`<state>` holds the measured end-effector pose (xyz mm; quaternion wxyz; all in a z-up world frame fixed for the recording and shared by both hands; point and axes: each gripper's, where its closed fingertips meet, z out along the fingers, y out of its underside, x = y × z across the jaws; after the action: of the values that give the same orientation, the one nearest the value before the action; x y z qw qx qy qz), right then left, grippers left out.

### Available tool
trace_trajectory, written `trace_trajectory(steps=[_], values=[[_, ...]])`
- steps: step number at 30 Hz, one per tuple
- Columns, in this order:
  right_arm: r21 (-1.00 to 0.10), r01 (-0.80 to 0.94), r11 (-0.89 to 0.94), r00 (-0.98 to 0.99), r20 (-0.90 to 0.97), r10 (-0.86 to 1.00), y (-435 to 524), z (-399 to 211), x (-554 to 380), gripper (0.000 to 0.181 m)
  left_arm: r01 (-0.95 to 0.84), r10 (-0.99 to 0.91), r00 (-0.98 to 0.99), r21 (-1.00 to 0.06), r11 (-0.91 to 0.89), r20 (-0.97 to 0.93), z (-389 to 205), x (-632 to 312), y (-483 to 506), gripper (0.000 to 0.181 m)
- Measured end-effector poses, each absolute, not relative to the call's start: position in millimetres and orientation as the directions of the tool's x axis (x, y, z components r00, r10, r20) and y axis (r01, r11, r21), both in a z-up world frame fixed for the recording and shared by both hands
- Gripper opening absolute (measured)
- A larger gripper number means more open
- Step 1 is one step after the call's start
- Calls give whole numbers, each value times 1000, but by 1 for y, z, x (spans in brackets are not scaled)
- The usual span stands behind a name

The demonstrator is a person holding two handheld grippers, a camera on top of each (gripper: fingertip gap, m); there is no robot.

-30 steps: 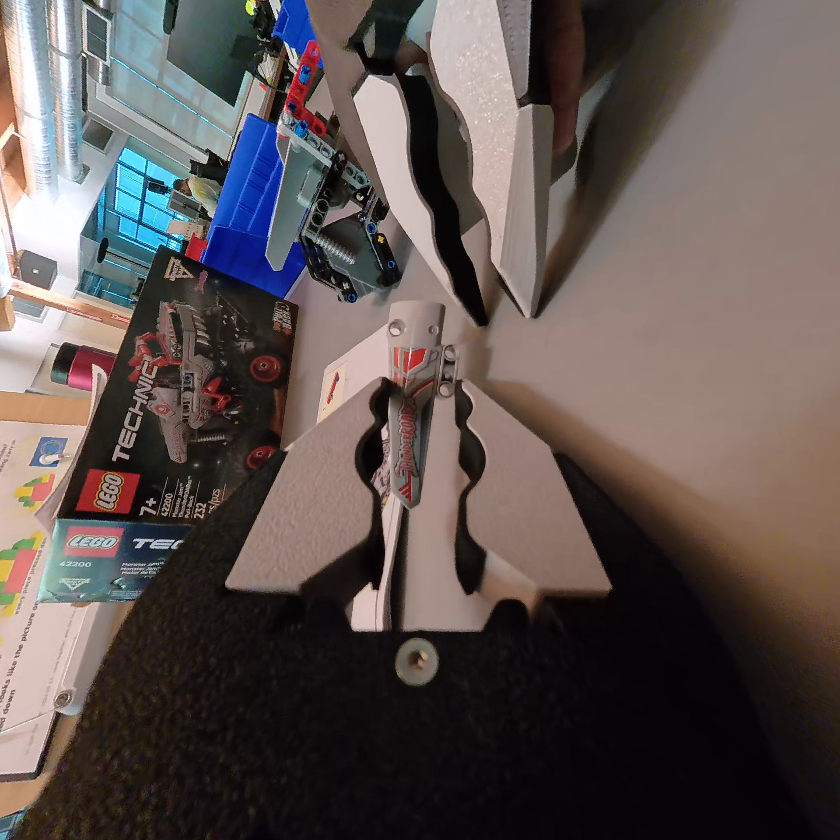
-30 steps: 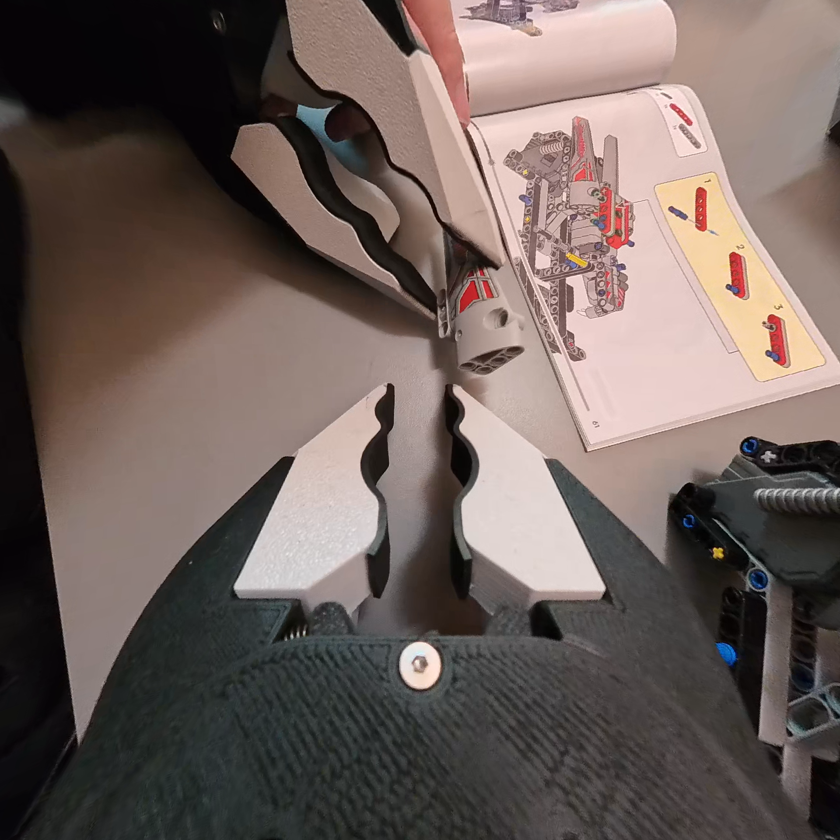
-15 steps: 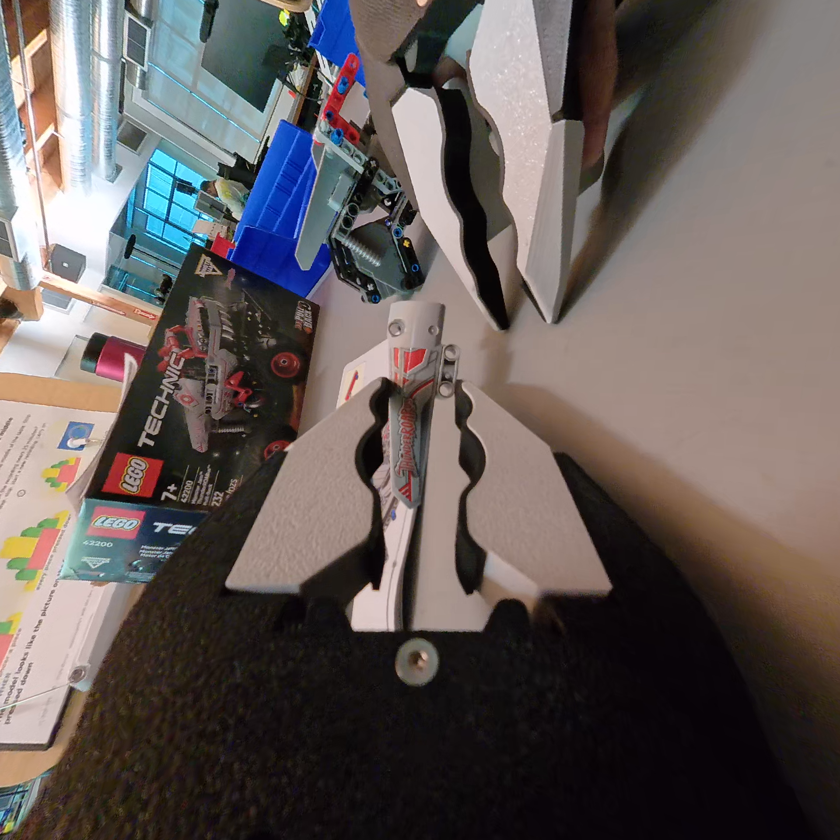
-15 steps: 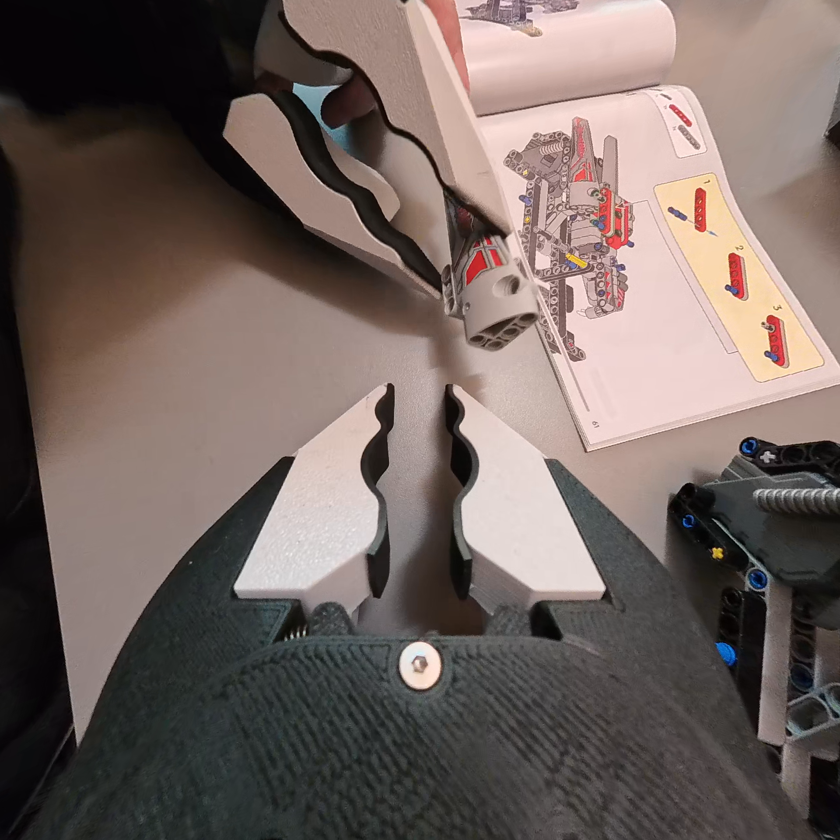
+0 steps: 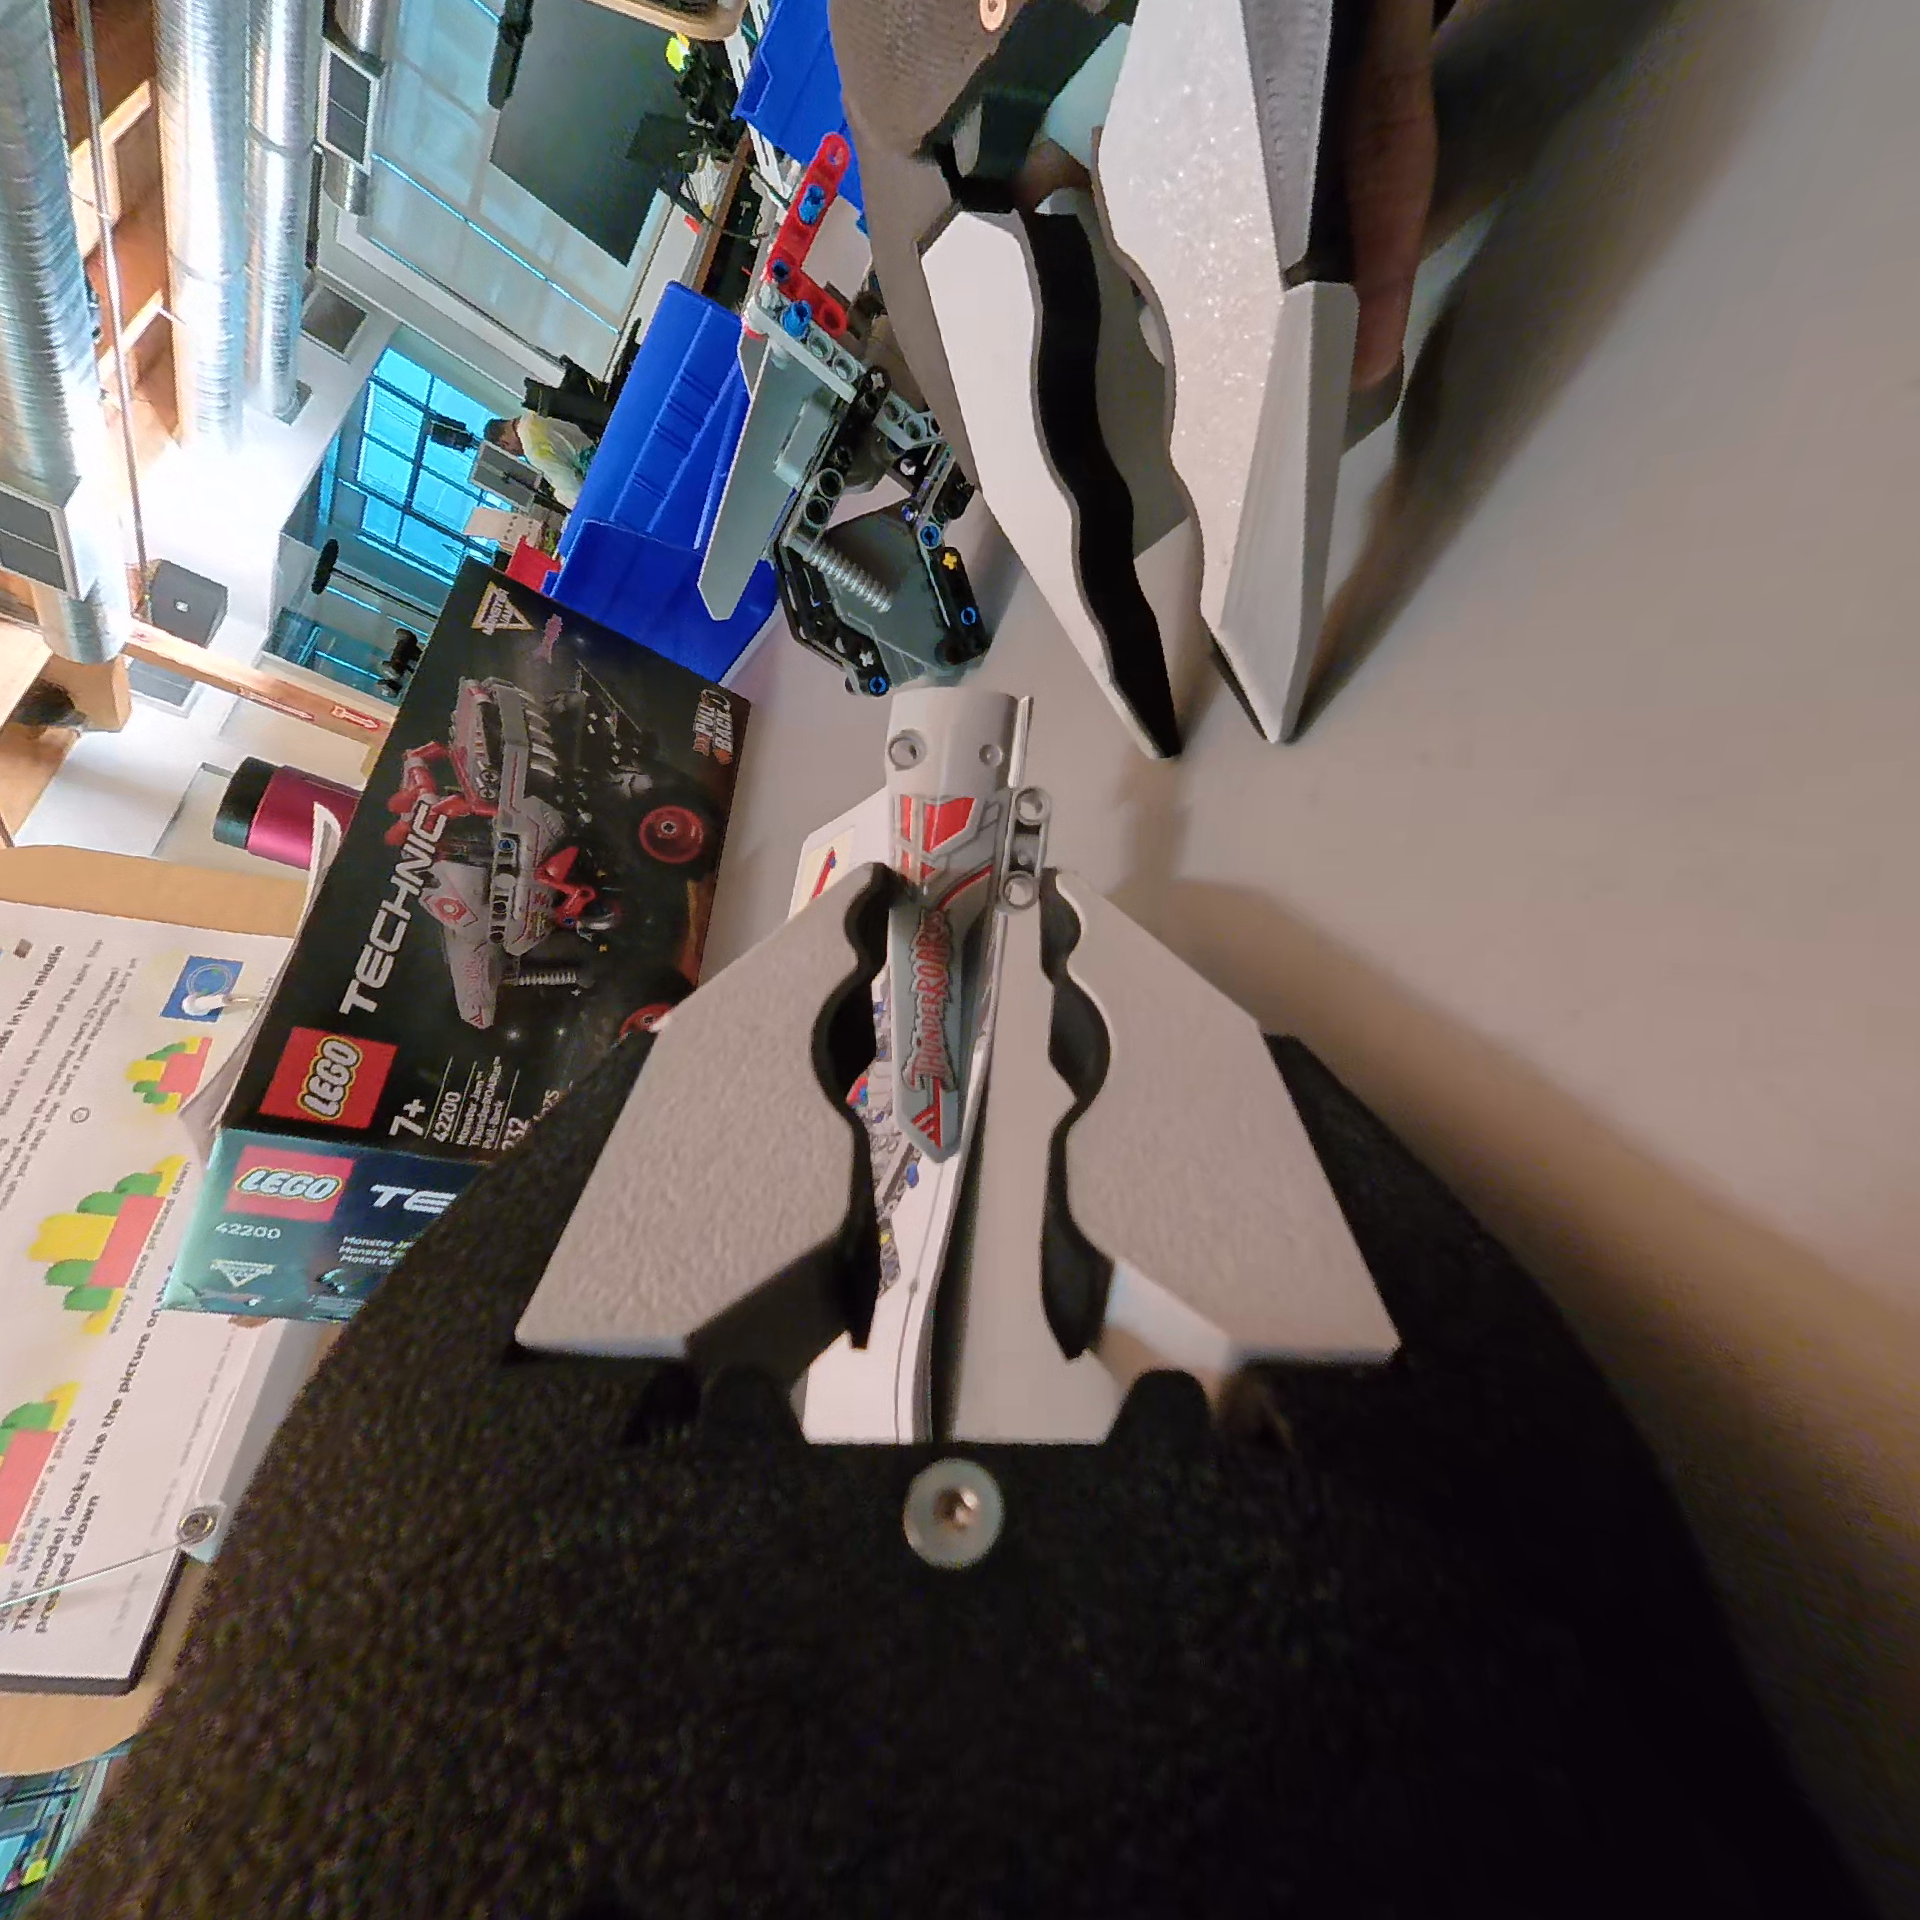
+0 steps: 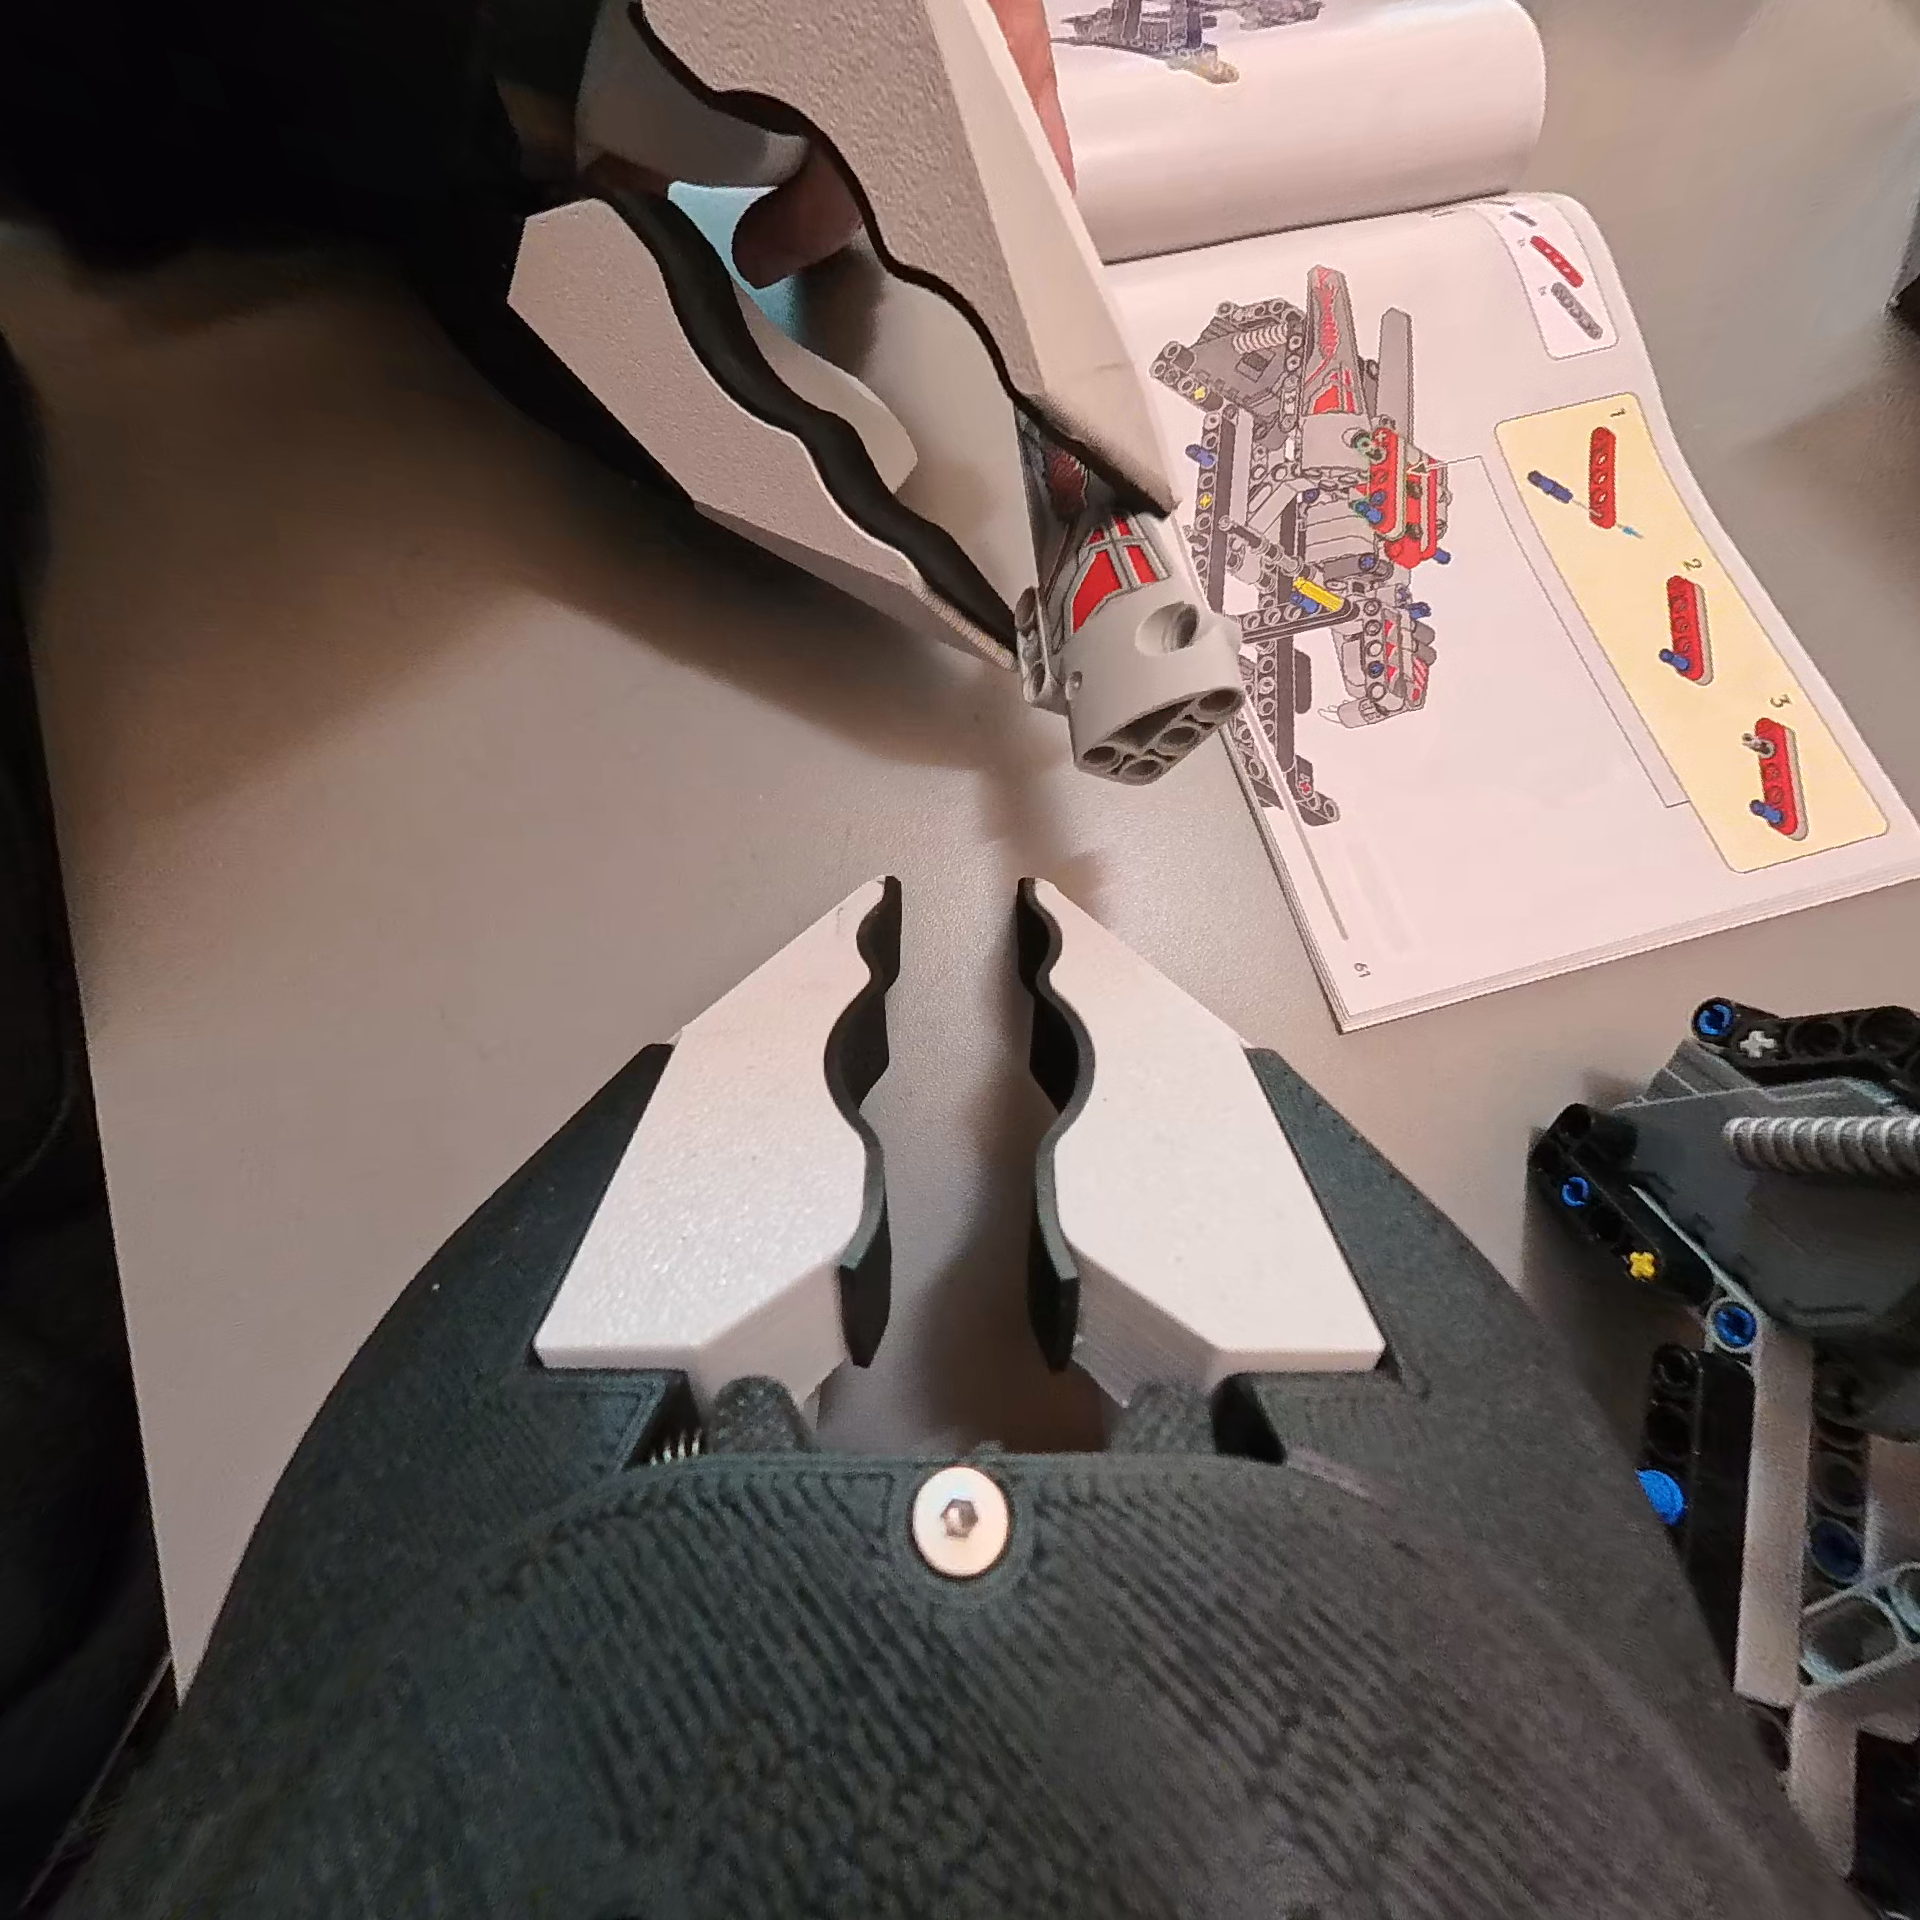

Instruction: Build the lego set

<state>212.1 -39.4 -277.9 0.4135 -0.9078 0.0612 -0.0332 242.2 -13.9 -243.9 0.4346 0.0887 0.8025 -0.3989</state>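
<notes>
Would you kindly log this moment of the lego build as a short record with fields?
left claw: shut on the grey panel piece, which carries a red sticker and sticks out past the tips
right claw: open, empty, over bare table
panel piece height: off the table, seen in the right wrist view
instruction booklet: open, flat, beyond the right claw
partial model: on the table, at the right edge of the right wrist view
set box: lying beside blue bins
</notes>
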Motion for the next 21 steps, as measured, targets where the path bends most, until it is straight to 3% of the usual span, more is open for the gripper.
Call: trace_trajectory(steps=[1, 21], values=[[-755, -84, -650, 990, 9, -139, -39, -278, 212, 21, 489, -205, -606, -563, 666, -769, -244, 242, -14, 26], [-755, -78, -651, 990, 18, -139, -40, -278, 212, 21, 500, -207, -586, -551, 668, -783, -240, 242, -13, 26]])
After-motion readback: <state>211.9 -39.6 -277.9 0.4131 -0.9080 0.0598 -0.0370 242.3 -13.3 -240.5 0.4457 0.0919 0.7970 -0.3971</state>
